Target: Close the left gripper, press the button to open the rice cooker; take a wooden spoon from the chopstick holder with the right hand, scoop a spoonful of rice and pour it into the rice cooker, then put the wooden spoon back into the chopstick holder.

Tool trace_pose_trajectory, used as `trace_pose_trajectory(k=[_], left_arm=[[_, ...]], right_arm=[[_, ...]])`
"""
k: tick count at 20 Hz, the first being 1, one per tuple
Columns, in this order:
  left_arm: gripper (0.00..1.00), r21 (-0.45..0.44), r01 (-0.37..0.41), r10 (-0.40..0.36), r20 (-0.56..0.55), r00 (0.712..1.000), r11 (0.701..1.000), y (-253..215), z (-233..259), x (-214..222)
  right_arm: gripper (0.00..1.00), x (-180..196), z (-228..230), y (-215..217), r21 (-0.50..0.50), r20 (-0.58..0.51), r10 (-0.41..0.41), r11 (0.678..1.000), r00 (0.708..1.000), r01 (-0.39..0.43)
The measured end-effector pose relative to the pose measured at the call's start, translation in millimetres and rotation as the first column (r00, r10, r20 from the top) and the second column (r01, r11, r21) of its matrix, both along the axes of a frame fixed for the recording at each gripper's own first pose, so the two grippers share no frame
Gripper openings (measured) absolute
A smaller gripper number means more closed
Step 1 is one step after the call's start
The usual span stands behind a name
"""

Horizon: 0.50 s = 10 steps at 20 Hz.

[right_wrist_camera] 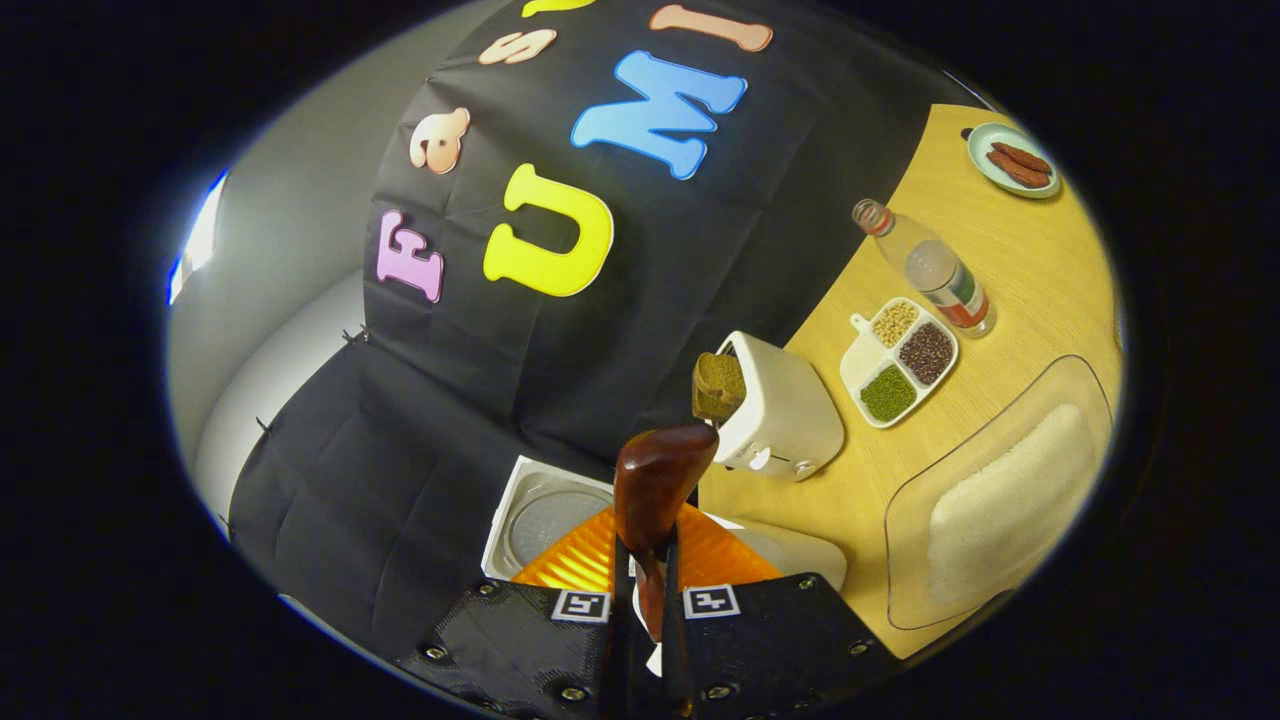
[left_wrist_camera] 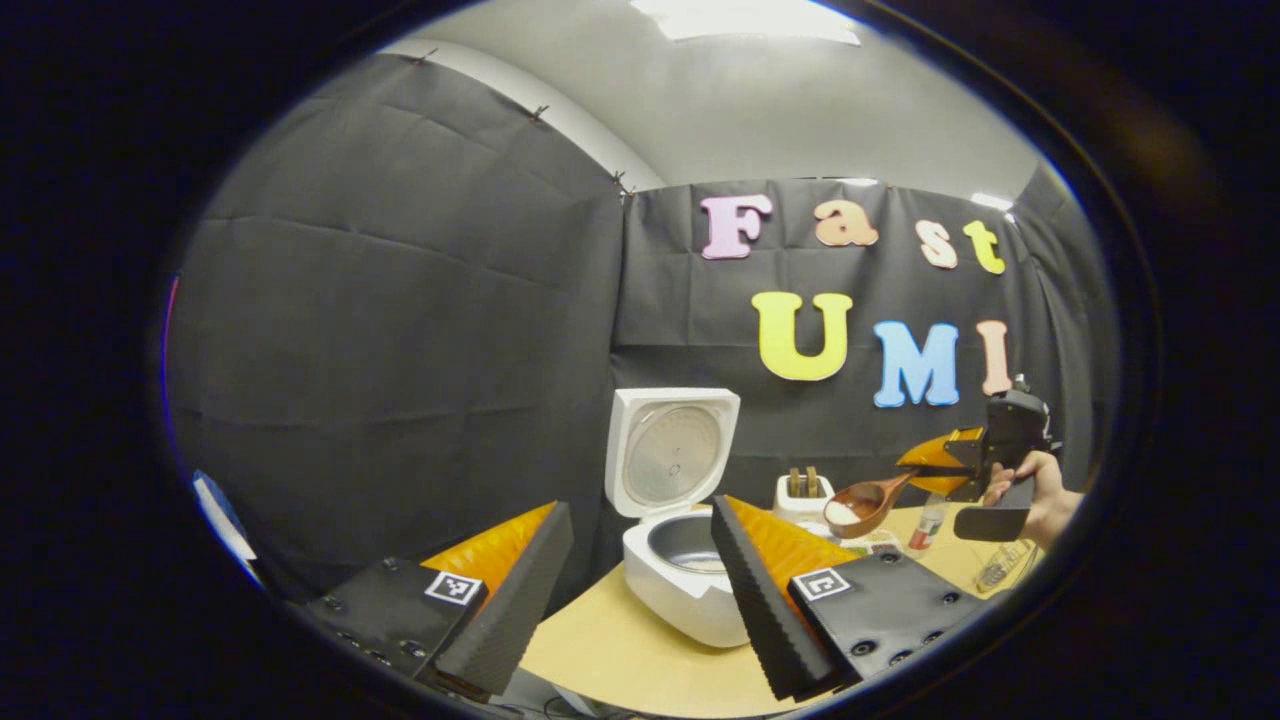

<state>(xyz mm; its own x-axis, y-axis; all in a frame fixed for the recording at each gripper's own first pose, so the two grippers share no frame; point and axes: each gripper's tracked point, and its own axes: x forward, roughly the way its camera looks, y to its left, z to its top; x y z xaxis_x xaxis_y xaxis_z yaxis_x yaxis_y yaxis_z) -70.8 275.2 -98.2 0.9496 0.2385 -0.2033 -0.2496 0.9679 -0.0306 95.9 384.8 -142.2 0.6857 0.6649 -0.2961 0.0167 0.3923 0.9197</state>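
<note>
Booth: black cloth walls around a pale wooden table [left_wrist_camera: 640, 650].
Rice cooker [left_wrist_camera: 690, 575]: white, lid [left_wrist_camera: 672, 450] up, inner pot bare; it stands at the far edge of the table against the cloth.
Chopstick holder [right_wrist_camera: 785, 420]: white box just right of the cooker, 1 wooden utensil standing in it; seen too in the left gripper view [left_wrist_camera: 803, 497].
Left gripper [left_wrist_camera: 640, 600]: jaws spread apart, holding nothing, hovering near the cooker on its near side.
Right gripper [right_wrist_camera: 648, 590]: fingers clenched on the handle of the wooden spoon [right_wrist_camera: 655, 490]; in the left gripper view the spoon [left_wrist_camera: 862, 505] hangs in the air right of the cooker, above the holder.
Spoon load: white rice sits in the bowl, roughly level.
Rice supply: clear tub [right_wrist_camera: 1000, 500] of white rice at the near right of the table.
Other items: 3-part dish of beans and grains [right_wrist_camera: 898, 362], bottle [right_wrist_camera: 925, 265] lying down, small plate [right_wrist_camera: 1012, 160] far right.
Step in hand: carrying the load to the pot, by my reading.
Handling advice: keep the bowl level while travelling left; tip only once the bowl is fully over the pot opening; stay clear of the raised lid and of the left gripper.
</note>
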Motion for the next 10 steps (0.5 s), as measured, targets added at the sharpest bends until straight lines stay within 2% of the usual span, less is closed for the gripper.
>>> trace_pose_trajectory(k=[3, 4, 10], left_arm=[[0.94, -0.016, -0.029, 0.029, -0.006, 1.000, 0.999, 11, -5, -7], [0.99, -0.023, -0.037, 0.037, -0.007, 0.999, 0.999, 12, -7, -9], [0.97, -0.022, -0.072, 0.071, -0.029, 0.997, 0.997, 23, -16, -13]], right_arm=[[0.12, 2, 5, 31, -0.012, 0.023, 0.048, 0.999, 0.999, -0.047], [0.12, 2, 7, 40, -0.015, 0.034, 0.063, 0.998, 0.997, -0.062], [0.12, 10, 4, 104, -0.086, 0.096, 0.158, 0.985, 0.983, -0.150]])
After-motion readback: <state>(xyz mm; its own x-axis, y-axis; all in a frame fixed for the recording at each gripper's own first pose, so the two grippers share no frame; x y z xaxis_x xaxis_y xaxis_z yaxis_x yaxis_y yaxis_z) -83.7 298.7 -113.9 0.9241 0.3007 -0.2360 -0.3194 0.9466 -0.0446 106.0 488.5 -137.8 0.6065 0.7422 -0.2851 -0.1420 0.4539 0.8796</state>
